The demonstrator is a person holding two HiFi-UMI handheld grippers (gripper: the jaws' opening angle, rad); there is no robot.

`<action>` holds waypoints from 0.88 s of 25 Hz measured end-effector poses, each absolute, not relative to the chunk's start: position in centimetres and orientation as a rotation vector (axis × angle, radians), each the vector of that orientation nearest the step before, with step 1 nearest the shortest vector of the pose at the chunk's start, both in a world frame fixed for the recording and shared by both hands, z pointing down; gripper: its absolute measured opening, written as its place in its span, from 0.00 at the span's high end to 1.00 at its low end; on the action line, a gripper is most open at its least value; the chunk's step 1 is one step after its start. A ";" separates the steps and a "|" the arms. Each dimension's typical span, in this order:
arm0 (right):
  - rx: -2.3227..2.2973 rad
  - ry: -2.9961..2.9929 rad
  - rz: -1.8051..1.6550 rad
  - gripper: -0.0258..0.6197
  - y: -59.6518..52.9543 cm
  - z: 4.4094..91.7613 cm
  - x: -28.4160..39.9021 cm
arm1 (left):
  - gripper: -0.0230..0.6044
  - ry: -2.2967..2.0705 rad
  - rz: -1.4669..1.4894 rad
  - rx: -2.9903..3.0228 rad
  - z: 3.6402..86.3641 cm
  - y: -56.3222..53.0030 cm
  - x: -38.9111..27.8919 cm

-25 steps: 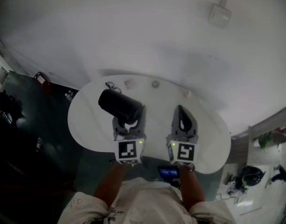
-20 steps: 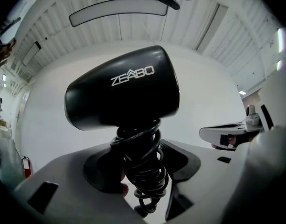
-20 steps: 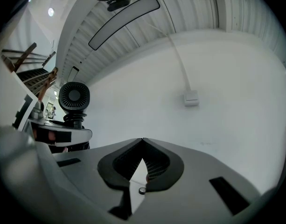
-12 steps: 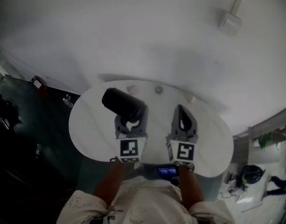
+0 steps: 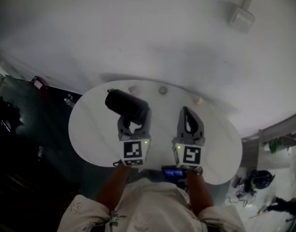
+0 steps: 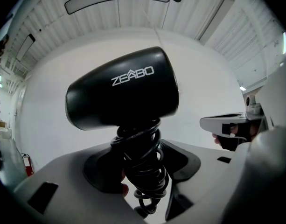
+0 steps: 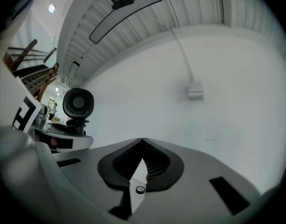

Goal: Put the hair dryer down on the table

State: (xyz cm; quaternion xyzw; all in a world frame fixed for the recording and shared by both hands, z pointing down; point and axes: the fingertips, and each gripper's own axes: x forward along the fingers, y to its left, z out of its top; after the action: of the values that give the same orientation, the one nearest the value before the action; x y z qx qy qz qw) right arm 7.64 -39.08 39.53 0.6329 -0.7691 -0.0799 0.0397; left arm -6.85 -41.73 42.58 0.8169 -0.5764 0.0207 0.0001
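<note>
The black hair dryer (image 5: 125, 105) is held up over the white oval table (image 5: 90, 132). My left gripper (image 5: 133, 123) is shut on its handle. In the left gripper view the dryer's barrel (image 6: 124, 90) lies crosswise above the jaws. The handle, wrapped in its coiled black cord (image 6: 143, 160), stands between my left gripper's (image 6: 143, 158) pads. My right gripper (image 5: 187, 114) hovers beside it on the right, jaws shut with nothing in them. In the right gripper view its tips (image 7: 142, 140) meet, and the dryer's rear grille (image 7: 78, 104) shows at the left.
Three small pale objects (image 5: 162, 89) lie along the table's far edge by the white wall. A wall box (image 5: 242, 18) with a conduit sits high on the right. A small lit screen (image 5: 174, 172) shows at the table's near edge. A dark floor surrounds the table.
Almost nothing differs. The left gripper keeps its hold on the hair dryer, the right stays shut, and the head view has shifted slightly.
</note>
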 end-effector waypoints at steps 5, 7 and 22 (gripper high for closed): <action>1.930 -2.378 -0.202 0.95 -40.0 40.3 7.5 | 0.59 -1.782 0.222 2.501 47.5 -42.8 -6.4; 1.919 -2.384 -0.191 0.95 -40.2 40.6 7.4 | 0.59 -1.759 0.295 2.466 49.8 -43.0 -6.4; 1.868 -2.394 -0.109 0.95 -41.6 43.2 7.5 | 0.59 -1.536 0.801 2.179 65.0 -42.7 -6.3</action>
State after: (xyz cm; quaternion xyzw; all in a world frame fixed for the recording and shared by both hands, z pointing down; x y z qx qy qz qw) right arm 7.51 -41.62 43.18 0.6140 -0.7868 -0.0357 0.0513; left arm -6.28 -42.74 64.98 0.7703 -0.5429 0.2831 0.1780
